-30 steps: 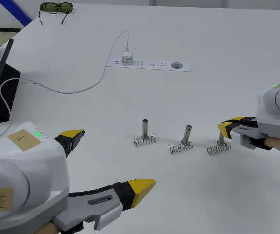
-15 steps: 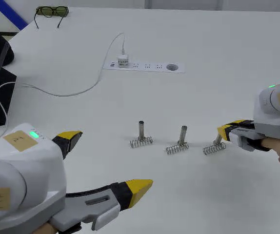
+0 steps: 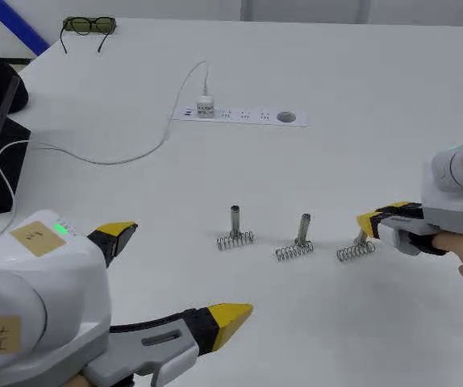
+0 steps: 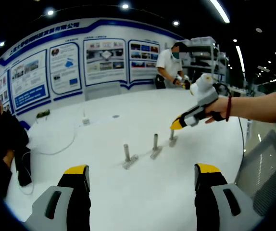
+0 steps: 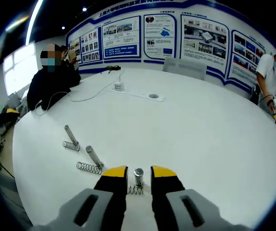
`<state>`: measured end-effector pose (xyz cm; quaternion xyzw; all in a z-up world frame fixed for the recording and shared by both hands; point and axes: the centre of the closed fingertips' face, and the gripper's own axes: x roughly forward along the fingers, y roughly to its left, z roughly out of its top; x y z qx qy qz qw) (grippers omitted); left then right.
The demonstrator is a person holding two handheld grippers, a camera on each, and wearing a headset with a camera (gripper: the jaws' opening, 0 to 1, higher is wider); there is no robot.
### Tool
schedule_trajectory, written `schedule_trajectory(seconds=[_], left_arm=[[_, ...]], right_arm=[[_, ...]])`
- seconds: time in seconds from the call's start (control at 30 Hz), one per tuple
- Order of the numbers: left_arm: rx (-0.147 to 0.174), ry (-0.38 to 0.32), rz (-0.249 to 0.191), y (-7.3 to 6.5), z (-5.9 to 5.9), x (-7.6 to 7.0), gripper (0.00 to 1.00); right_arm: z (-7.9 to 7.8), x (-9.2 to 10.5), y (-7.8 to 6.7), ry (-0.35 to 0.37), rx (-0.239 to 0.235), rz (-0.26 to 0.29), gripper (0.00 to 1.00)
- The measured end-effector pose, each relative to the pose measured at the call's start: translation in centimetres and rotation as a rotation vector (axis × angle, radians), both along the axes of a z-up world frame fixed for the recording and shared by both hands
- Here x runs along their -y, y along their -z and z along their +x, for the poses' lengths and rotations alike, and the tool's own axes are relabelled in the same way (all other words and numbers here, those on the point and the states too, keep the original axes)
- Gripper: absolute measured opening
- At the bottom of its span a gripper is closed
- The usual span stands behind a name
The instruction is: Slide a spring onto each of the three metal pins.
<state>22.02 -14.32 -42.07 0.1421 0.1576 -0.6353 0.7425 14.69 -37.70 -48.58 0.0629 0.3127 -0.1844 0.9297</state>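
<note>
White, smooth and matte, the bench (image 3: pixel 360 97) carries three upright metal pins in a row. Each pin is a short grey cylinder with one coiled wire spring lying on its side at its foot. As the head view lays them out, these are:

- left pin (image 3: pixel 235 219) with left spring (image 3: pixel 235 239)
- middle pin (image 3: pixel 304 228) with middle spring (image 3: pixel 294 251)
- right pin (image 3: pixel 361 238) with right spring (image 3: pixel 356 251)

Compared with half a second earlier, pins and springs keep the same arrangement and both claws hold the same stations. The overall shift is camera motion.

Right claw (image 3: pixel 367 224): the yellow-tipped jaws stand a little apart with the right pin between their tips. The right gripper view looks down on the pin's round top face. Contact with the pin cannot be confirmed.

Left claw (image 3: pixel 179 270): the jaws are wide apart, holding nothing, well apart from the pins.

The left gripper view shows the right claw from the side, held in a hand (image 4: pixel 218 107), before blue-and-white wall panels (image 4: pixel 104 60). The head view shows a power strip (image 3: pixel 248 116), a white cable (image 3: pixel 127 158) and glasses (image 3: pixel 86 26) at the far edge.
</note>
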Motion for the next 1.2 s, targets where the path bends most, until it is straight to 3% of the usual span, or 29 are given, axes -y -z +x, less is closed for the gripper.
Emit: schedule_trajectory(seconds=[0.6, 0.83, 1.2], left_arm=[[-0.007, 0.002, -0.005, -0.1, 0.1, -0.1, 0.92], [-0.001, 0.007, -0.005, 0.0, 0.6, 0.1, 0.9], [-0.02, 0.027, 0.011, 1.4, 2.0, 1.0, 0.81]], right_arm=[[-0.1, -1.8, -2.1, -0.076, 0.061, 0.003, 0.46], [-0.6, -2.7, -2.7, -0.106, 0.073, -0.002, 0.52], [-1.3, -4.8, -3.7, -0.19, 0.129, -0.008, 0.64]])
